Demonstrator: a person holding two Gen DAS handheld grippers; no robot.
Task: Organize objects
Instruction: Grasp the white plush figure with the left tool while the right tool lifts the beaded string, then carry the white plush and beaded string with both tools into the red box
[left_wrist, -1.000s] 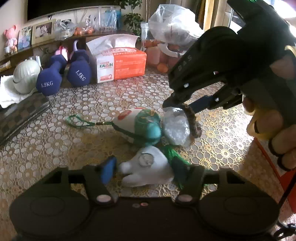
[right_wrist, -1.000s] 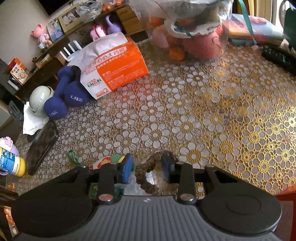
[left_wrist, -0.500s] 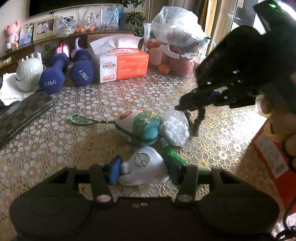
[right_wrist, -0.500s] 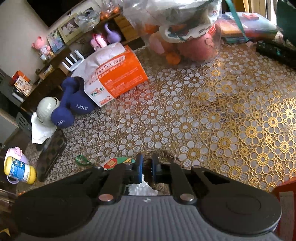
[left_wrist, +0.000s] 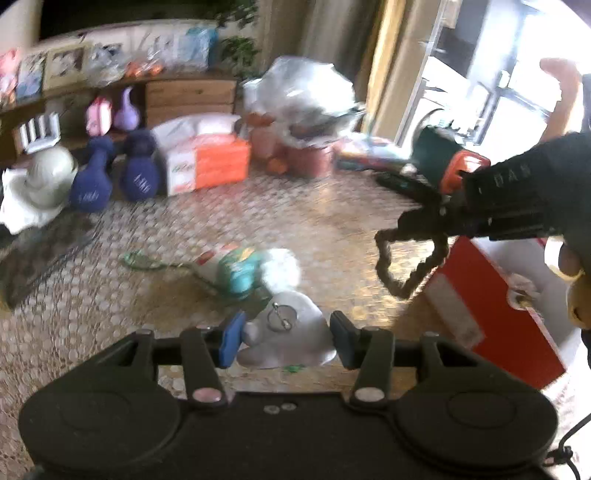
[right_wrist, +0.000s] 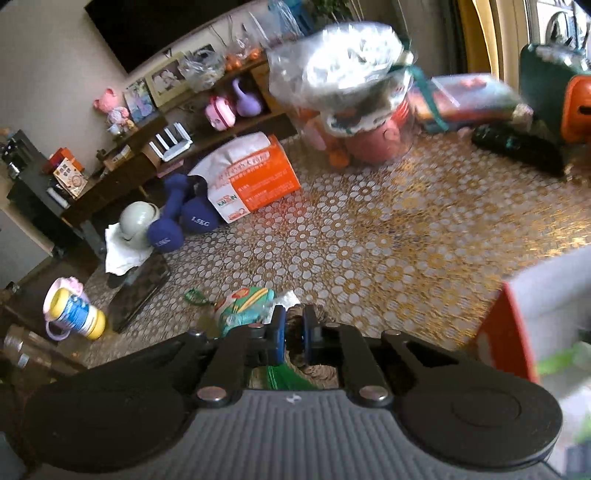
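My left gripper (left_wrist: 286, 341) is shut on a white tooth-shaped plush (left_wrist: 291, 332) with a metal key ring, held just above the gold-patterned table (left_wrist: 332, 221). Behind it lie a green-and-white pouch (left_wrist: 236, 271) with a green cord and a small clear bag (left_wrist: 286, 264). To the right, my right gripper (left_wrist: 413, 229) is shut on a brown beaded bracelet (left_wrist: 402, 273) that hangs in a loop, in the air beside an orange-red box (left_wrist: 491, 295). In the right wrist view the bracelet (right_wrist: 293, 332) shows between the nearly closed pads of my right gripper (right_wrist: 293, 328), with the pouch (right_wrist: 243, 306) below left.
At the back stand an orange tissue box (right_wrist: 255, 181), two blue dumbbells (right_wrist: 181, 221), a white helmet (right_wrist: 136, 221) and a plastic bag of fruit (right_wrist: 343, 81). A dark checkered wallet (right_wrist: 140, 291) and a yellow-capped bottle (right_wrist: 74, 314) lie left. The orange-red box (right_wrist: 517, 314) sits right.
My right gripper shut on the bracelet and lifted it up and to the right, off the table. My left gripper closed on the white plush and rose with it.
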